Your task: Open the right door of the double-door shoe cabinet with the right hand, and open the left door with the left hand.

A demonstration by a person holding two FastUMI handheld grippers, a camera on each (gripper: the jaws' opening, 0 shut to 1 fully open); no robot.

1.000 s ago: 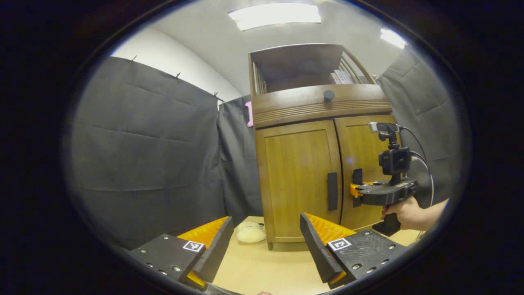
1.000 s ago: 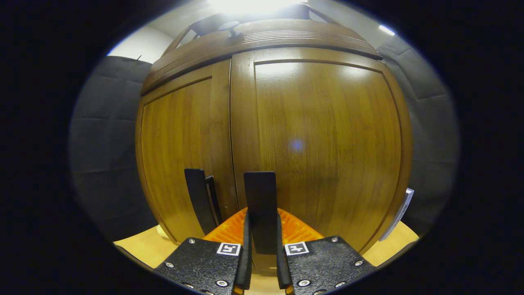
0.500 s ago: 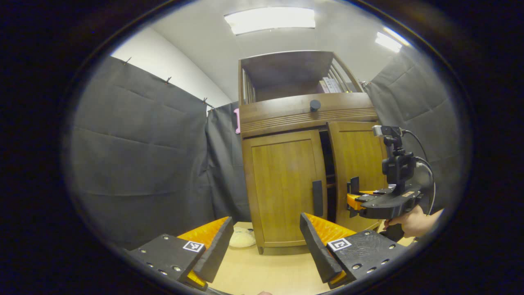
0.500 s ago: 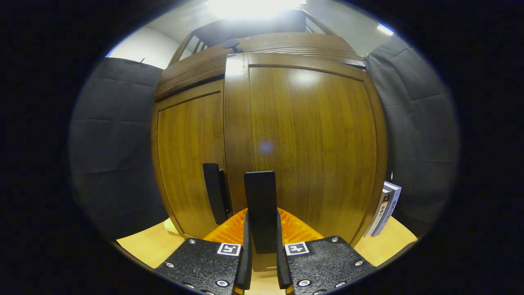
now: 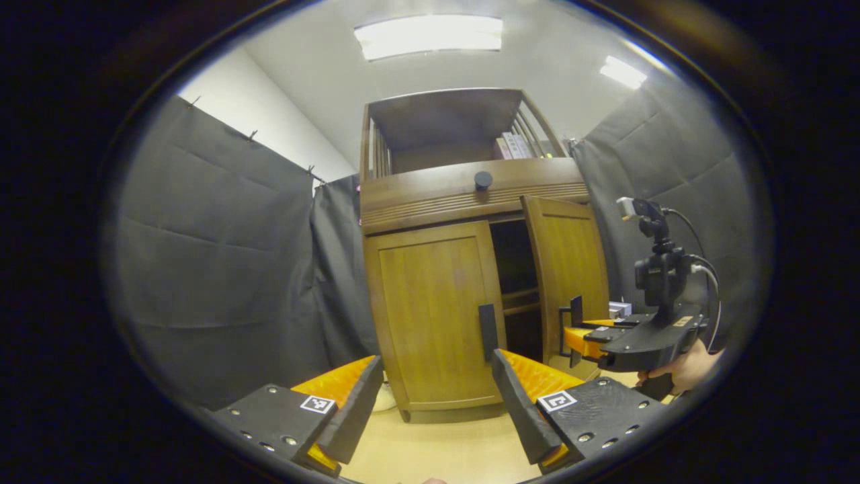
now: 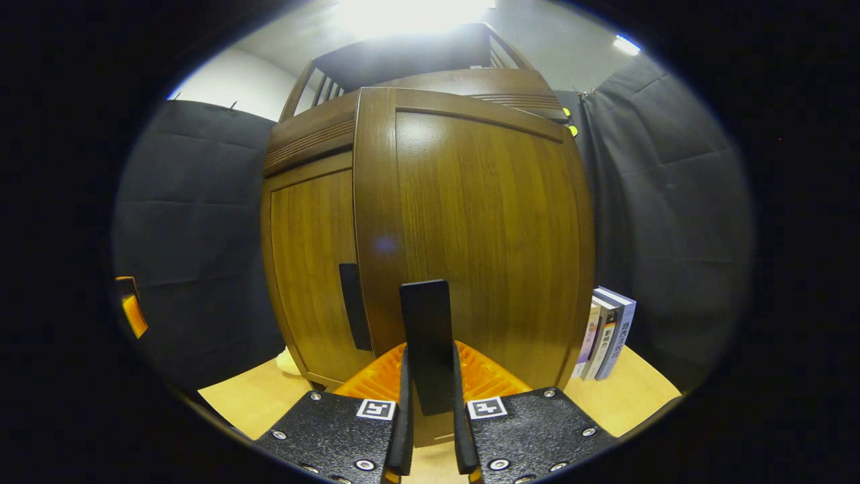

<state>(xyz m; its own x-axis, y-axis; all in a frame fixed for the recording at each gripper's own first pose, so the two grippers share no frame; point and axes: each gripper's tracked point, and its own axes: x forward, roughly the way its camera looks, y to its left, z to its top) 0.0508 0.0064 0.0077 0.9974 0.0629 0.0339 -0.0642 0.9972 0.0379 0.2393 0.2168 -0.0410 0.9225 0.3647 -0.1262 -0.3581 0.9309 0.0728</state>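
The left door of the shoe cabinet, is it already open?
No, in the left gripper view the left door sits flush and closed, while the right door is swung out.

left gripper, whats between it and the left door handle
In the left gripper view, nothing: just bare tabletop between the open left gripper and the closed left door's handle.

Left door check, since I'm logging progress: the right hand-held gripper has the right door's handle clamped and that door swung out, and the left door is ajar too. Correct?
Not quite. In the left gripper view the left door is shut; only the right door stands open, its handle clamped by the right hand-held gripper.
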